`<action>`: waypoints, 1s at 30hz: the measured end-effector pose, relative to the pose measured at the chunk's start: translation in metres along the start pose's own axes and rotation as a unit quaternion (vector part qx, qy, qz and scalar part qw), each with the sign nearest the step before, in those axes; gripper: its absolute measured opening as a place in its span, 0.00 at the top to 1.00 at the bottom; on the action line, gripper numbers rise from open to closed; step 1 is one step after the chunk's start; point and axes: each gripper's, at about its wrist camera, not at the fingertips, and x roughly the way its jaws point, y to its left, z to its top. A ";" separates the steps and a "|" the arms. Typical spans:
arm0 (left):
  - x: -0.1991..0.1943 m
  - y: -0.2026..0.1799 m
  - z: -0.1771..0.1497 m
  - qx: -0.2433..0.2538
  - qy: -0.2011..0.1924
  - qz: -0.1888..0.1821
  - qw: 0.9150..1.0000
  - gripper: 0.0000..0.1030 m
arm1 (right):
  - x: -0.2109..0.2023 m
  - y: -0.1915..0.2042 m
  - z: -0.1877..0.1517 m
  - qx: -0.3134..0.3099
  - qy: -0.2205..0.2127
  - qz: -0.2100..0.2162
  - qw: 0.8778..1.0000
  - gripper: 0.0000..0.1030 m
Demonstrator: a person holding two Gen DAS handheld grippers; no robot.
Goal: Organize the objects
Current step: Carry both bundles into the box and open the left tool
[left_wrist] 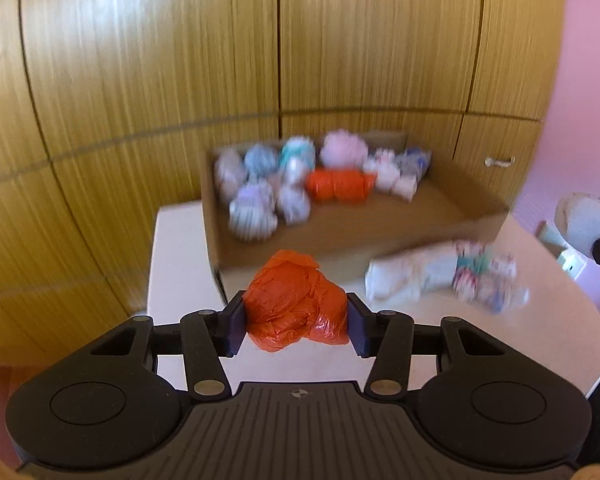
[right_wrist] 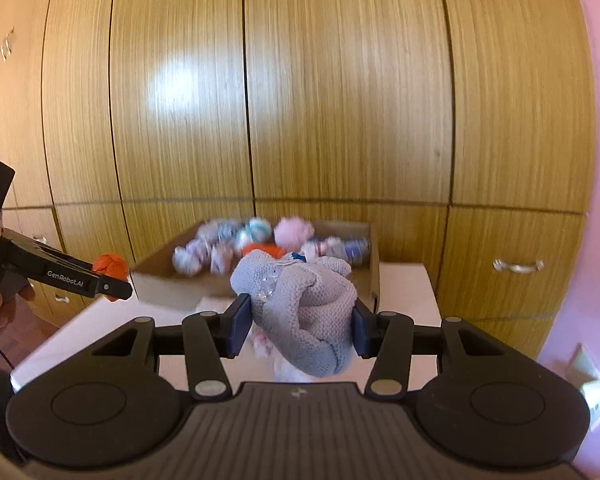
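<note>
My left gripper is shut on an orange rolled bundle and holds it above the white table, just in front of a cardboard box. The box holds several rolled cloth bundles, among them an orange one and a pink one. My right gripper is shut on a grey knitted bundle above the table, short of the box. The left gripper shows at the left of the right wrist view with its orange bundle.
A pile of pale patterned cloths lies on the table right of the box. Wooden cupboard doors stand close behind the table. A pink wall is at the right. The table's left edge drops to the floor.
</note>
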 end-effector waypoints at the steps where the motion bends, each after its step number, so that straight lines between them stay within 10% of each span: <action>1: -0.001 0.000 0.011 0.008 -0.005 0.000 1.000 0.45 | 0.004 -0.003 0.008 -0.001 -0.002 0.008 1.000 0.55; 12: 0.050 0.007 0.092 0.066 -0.009 -0.003 0.998 0.45 | 0.091 0.004 0.076 -0.040 0.028 0.090 0.995 0.55; 30: 0.135 0.024 0.062 0.105 0.087 -0.017 0.991 0.45 | 0.253 0.028 0.046 -0.040 0.193 0.152 0.969 0.55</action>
